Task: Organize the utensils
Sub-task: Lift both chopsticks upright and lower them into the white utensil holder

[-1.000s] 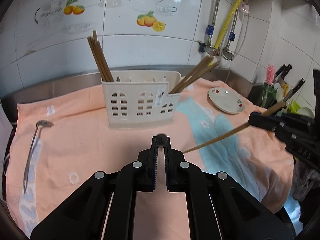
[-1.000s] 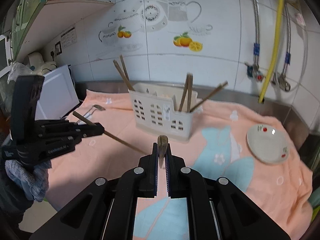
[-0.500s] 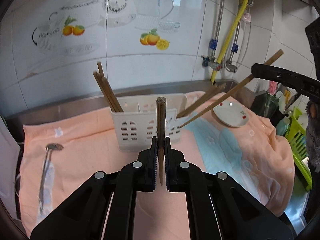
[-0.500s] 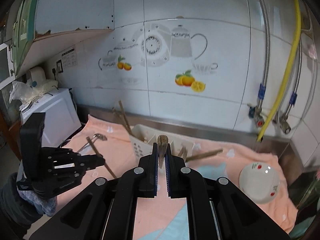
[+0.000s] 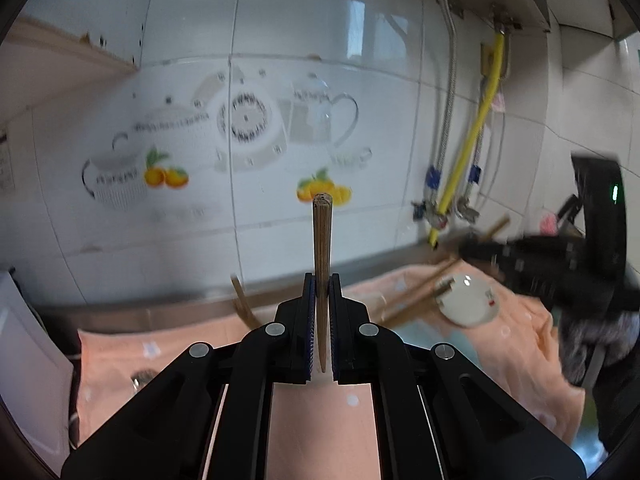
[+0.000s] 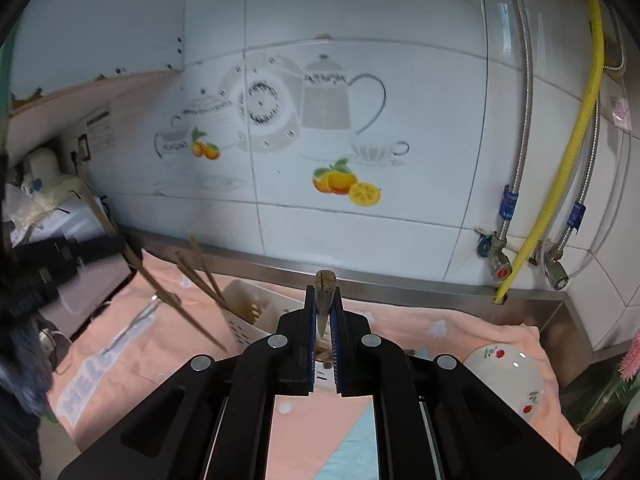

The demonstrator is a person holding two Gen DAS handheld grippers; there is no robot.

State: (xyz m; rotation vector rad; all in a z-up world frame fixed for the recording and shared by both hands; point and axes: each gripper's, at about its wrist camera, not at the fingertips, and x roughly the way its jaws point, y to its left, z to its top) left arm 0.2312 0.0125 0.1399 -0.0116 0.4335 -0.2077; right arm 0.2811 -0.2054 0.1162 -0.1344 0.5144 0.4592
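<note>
Chopstick in left gripper: brown wood, upright, butt end up, clamped between pads. Second chopstick pinched in right gripper, butt toward the camera. Cream slotted utensil holder on the peach towel already has several chopsticks leaning out. Metal spoon flat on the towel, left of holder.

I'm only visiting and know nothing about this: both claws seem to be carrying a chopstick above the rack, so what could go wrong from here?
1. The left claw pinches its chopstick with a long end standing free; it might pivot or slip.
2. The rack already holds leaning chopsticks, which could block a slot.
3. Both claws aim at one rack and might collide.
</note>
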